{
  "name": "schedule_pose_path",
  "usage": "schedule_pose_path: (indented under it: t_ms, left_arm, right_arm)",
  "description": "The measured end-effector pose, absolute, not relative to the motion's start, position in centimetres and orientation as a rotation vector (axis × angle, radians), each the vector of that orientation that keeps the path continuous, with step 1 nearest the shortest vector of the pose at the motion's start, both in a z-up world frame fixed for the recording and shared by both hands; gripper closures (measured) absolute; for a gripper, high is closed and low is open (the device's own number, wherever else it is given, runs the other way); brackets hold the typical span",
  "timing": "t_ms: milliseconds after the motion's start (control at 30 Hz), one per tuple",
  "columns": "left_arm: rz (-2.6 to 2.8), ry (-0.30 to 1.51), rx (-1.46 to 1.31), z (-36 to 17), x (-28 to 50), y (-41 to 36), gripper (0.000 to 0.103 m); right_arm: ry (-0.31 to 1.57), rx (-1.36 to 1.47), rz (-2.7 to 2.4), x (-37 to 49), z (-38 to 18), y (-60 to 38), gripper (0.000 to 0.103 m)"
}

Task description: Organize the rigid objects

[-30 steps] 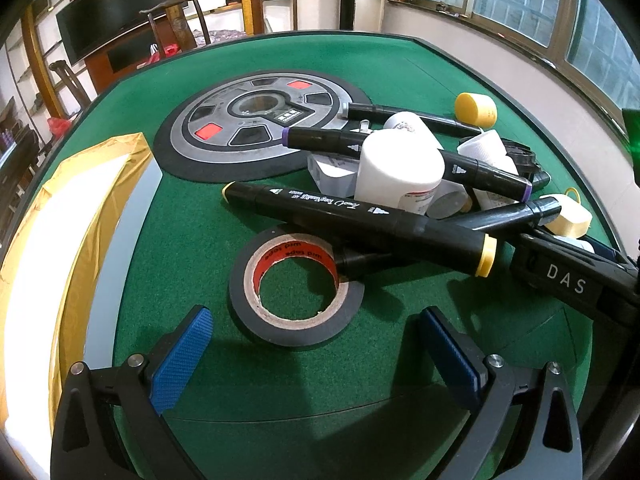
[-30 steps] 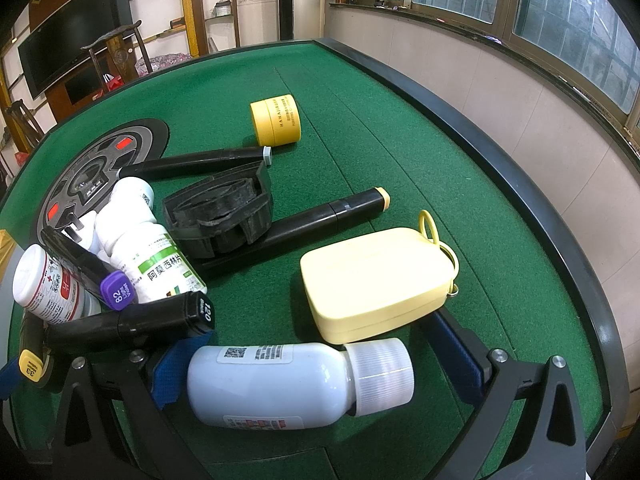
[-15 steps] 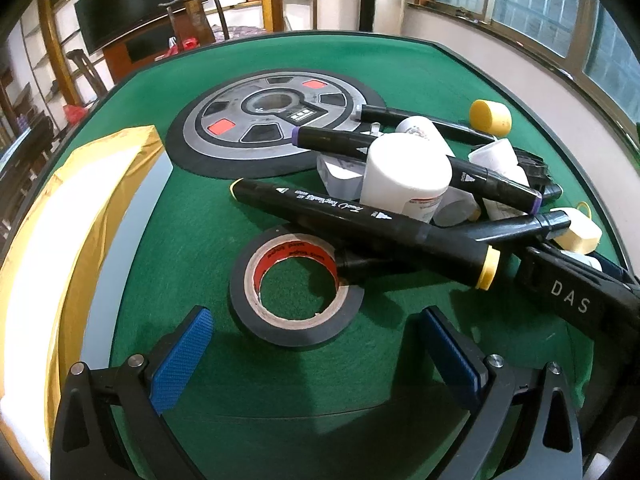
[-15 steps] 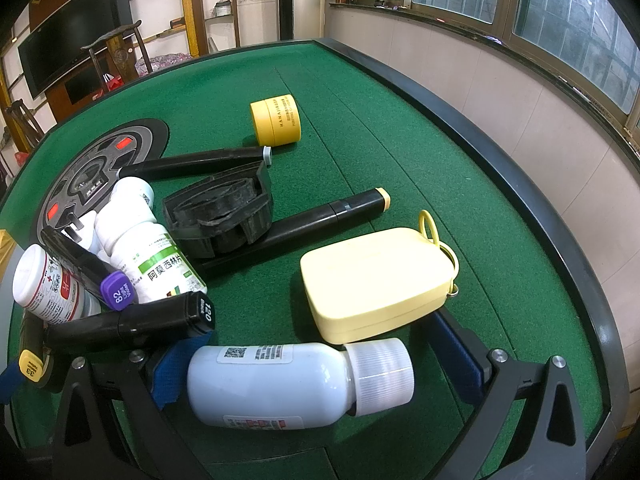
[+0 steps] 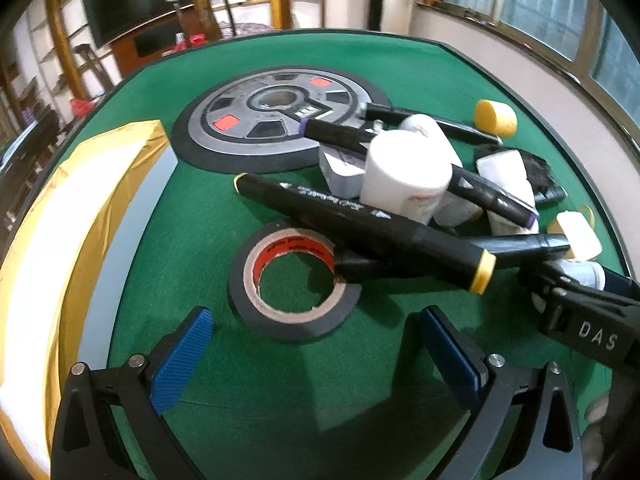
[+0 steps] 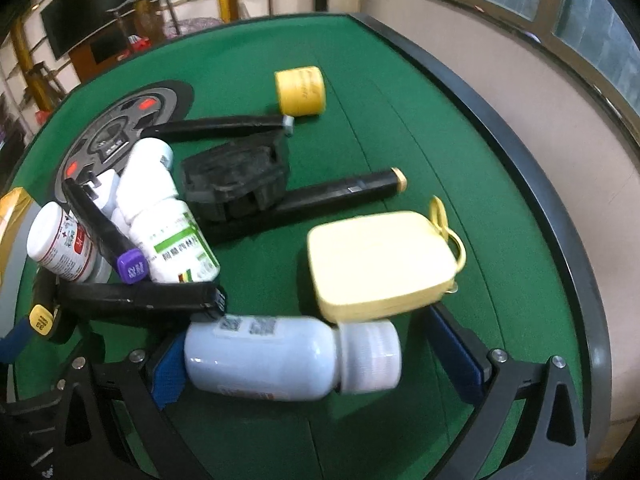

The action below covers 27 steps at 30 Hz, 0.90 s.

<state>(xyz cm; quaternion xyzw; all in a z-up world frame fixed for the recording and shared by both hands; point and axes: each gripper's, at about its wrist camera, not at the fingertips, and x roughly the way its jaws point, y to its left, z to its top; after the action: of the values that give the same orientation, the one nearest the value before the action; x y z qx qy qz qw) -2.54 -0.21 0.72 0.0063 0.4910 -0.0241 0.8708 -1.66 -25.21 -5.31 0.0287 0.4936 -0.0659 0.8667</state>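
Observation:
A heap of black markers point(image 5: 360, 228), white pill bottles point(image 5: 404, 172) and a roll of black tape point(image 5: 292, 284) lies on the green table. My left gripper point(image 5: 316, 352) is open and empty, just short of the tape roll. My right gripper point(image 6: 316, 352) is open, with a pale blue bottle point(image 6: 280, 356) lying on its side between the fingers, its left end against the left pad. A flat yellow case point(image 6: 380, 260) lies just beyond the bottle. The right gripper also shows at the right edge of the left wrist view point(image 5: 580, 312).
A round grey disc point(image 5: 280, 116) lies at the table's centre. A yellow and white padded envelope point(image 5: 60, 240) lies along the left edge. A small yellow jar point(image 6: 300, 90), a black clip point(image 6: 236, 176) and a long marker point(image 6: 340, 192) lie beyond the case. The table's black rim point(image 6: 540, 200) curves on the right.
My left gripper's view has shifted a little, with the heap now more to the right. My right gripper has edged forward, and the blue bottle sits deeper between its fingers.

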Motion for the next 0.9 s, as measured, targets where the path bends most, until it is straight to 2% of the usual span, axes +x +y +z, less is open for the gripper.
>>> schedule_pose_path:
  t_ms: [33, 100, 300, 367, 433, 467, 567, 700, 800, 900]
  left_arm:
    - [-0.056, 1.027, 0.01, 0.9, -2.9, 0.1, 0.009]
    - [-0.087, 0.99, -0.045, 2.2, -4.4, 1.4, 0.018]
    - [-0.117, 0.742, -0.117, 10.2, -10.2, 6.0, 0.017]
    - [-0.116, 0.675, -0.114, 12.9, -11.8, 7.3, 0.015]
    - [-0.104, 0.606, -0.102, 15.3, -13.1, 8.9, 0.004]
    - [-0.091, 0.586, -0.096, 15.9, -13.4, 9.3, 0.003]
    - [-0.057, 0.581, -0.115, 16.2, -13.6, 10.4, 0.003]
    - [-0.06, 0.687, -0.135, 13.6, -11.7, 10.3, 0.003]
    - [-0.093, 0.756, -0.115, 11.8, -10.4, 8.3, 0.01]
    - [-0.108, 0.806, -0.122, 10.9, -8.7, 6.6, 0.01]
  right_arm:
    - [1.028, 0.065, -0.161, -2.2, -5.2, -25.3, 0.002]
    - [0.975, 0.059, -0.19, -3.5, -4.4, -25.3, 0.002]
    - [0.737, 0.064, -0.198, -8.8, 1.6, -26.2, 0.002]
    - [0.563, 0.059, -0.198, -11.4, 5.3, -26.0, 0.002]
    - [0.4, 0.07, -0.191, -13.9, 7.9, -25.9, 0.0]
    - [0.319, 0.092, -0.15, -15.1, 9.0, -26.0, 0.0]
    - [0.385, 0.097, -0.098, -12.6, 8.0, -26.4, 0.0]
    - [0.472, 0.166, -0.19, -9.1, 3.8, -29.0, 0.0]
    - [0.501, 0.284, -0.199, -8.1, 1.1, -31.5, 0.0]
    - [0.491, 0.325, -0.227, -7.8, -1.0, -32.7, 0.0]
